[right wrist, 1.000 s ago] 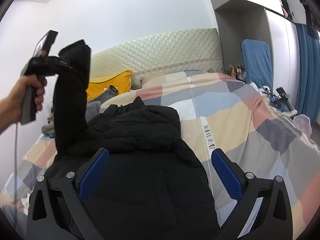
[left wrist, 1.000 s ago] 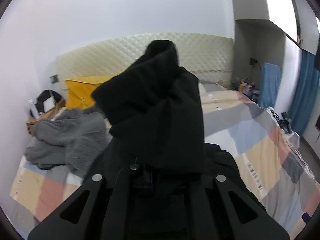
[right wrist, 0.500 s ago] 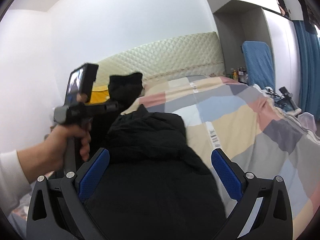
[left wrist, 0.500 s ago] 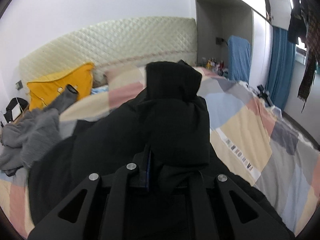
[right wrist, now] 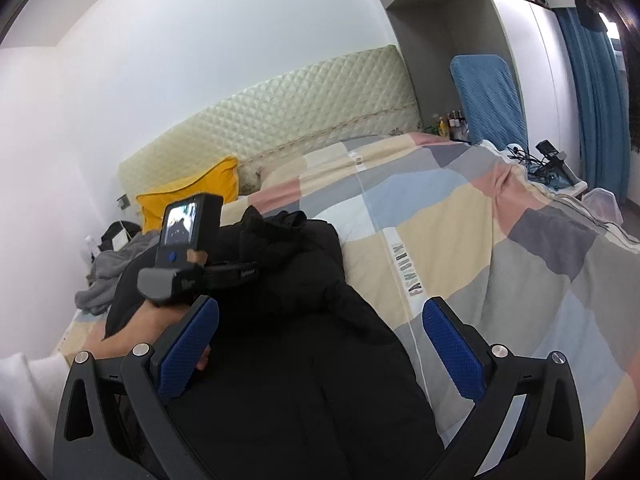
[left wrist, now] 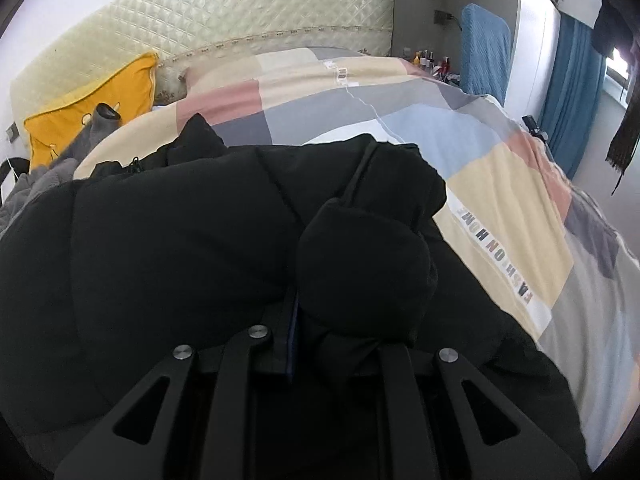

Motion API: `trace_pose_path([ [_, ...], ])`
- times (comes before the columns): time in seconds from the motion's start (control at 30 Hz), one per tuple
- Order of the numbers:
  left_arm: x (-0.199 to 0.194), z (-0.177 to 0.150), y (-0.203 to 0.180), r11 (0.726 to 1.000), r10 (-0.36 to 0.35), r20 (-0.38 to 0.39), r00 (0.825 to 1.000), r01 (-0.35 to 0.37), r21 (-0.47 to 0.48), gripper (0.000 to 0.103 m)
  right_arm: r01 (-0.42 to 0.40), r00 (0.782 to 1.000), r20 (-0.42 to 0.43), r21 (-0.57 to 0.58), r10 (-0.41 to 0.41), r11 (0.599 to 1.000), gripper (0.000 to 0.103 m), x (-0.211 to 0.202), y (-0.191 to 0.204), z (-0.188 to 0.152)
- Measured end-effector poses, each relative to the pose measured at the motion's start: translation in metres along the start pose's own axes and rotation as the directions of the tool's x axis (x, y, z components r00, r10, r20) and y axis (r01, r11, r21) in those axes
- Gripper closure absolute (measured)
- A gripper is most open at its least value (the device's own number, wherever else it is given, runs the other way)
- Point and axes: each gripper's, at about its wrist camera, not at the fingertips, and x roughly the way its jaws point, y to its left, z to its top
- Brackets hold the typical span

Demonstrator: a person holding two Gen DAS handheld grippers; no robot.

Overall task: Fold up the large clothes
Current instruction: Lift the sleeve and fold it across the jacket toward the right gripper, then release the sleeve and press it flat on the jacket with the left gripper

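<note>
The black jacket [left wrist: 180,240] is lying mid-frame on the bed [left wrist: 500,184]. The left gripper [left wrist: 332,320] is easing its jaws apart around the sleeve [left wrist: 360,264], laying it across the body. The right gripper [right wrist: 316,356] is hovering wide open, empty. Further folds are seemingly remaining.

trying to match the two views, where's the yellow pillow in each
Left wrist: yellow pillow at far left, against the quilted headboard.
Right wrist: yellow pillow left of centre, just above the left gripper's camera.
Shared landmark: the headboard behind it.
</note>
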Motion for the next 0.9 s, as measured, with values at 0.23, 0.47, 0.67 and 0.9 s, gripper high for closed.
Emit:
trace_pose_path([
  [0.23, -0.038, -0.009, -0.002, 0.998, -0.065, 0.020, 0.998, 0.065, -0.017, 0.071, 0.004, 1.000, 0.008, -0.010, -0.004, 1.000, 0.000, -0.007, 0.003, -0.001],
  [0.47, -0.103, -0.024, 0.005, 0.993, -0.103, 0.116, 0.988, 0.109, -0.044, 0.021, 0.023, 1.000, -0.001, -0.037, -0.023, 0.999, 0.000, -0.012, 0.008, -0.005],
  [0.67, -0.147, -0.034, 0.044, 0.995, -0.047, 0.169, 0.984, 0.061, -0.074, 0.021, -0.002, 1.000, -0.025, -0.051, 0.001, 0.999, 0.000, -0.009, 0.016, -0.005],
  [0.9, -0.155, -0.040, 0.124, 0.983, 0.134, 0.163, 0.977, -0.111, -0.147, 0.021, -0.147, 0.985, -0.100, -0.086, 0.138, 0.985, 0.011, 0.042, 0.053, 0.029],
])
